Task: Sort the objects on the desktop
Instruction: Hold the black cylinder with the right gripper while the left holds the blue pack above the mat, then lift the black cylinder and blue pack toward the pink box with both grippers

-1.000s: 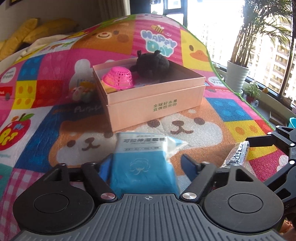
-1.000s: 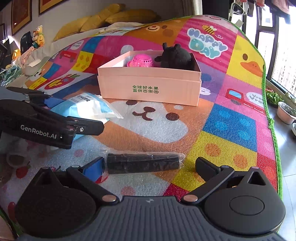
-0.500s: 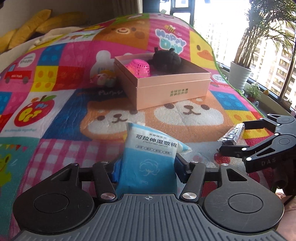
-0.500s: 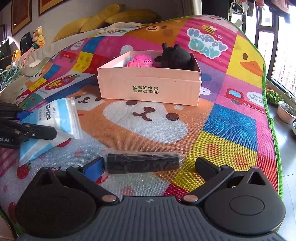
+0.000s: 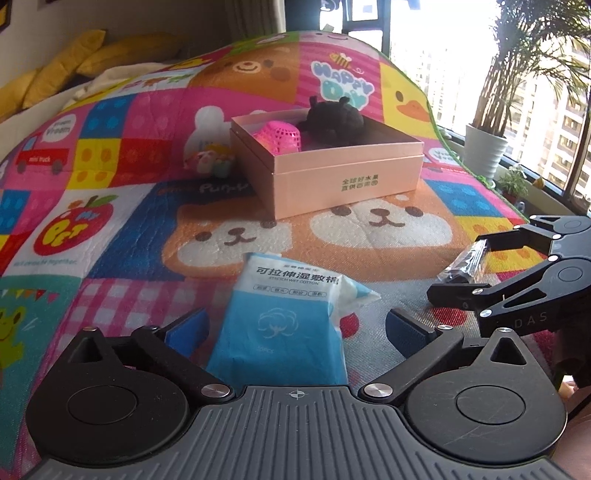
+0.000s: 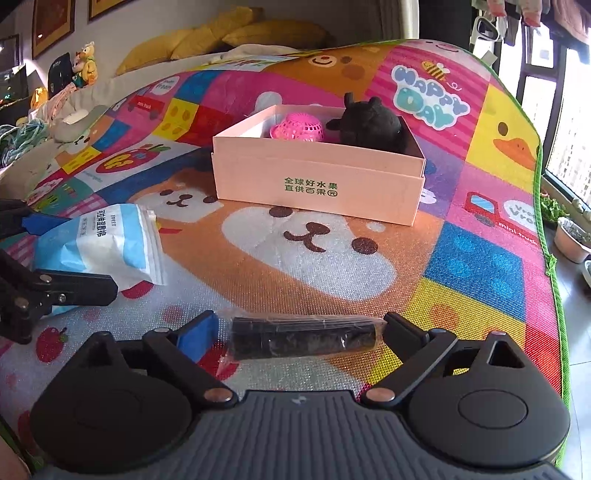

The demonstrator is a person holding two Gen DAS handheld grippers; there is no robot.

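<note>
A blue and white wet cotton pack (image 5: 291, 310) lies on the colourful mat between the fingers of my left gripper (image 5: 295, 326), which is open around it without gripping. It also shows at the left of the right wrist view (image 6: 103, 243). A black roll in clear wrap (image 6: 303, 338) lies crosswise between the open fingers of my right gripper (image 6: 299, 332); the right finger is close to its end. The roll also shows in the left wrist view (image 5: 463, 264). A pink box (image 6: 317, 181) further back holds a pink basket (image 6: 297, 127) and a black plush toy (image 6: 369, 123).
A small plush toy (image 5: 212, 162) lies left of the pink box. The mat (image 6: 480, 266) ends at a green edge on the right, with potted plants (image 5: 484, 151) and windows beyond. Yellow cushions (image 6: 229, 33) lie at the back.
My left gripper has opened and let go of the cotton pack, which now lies on the mat. The right gripper has stayed open around the black roll.
</note>
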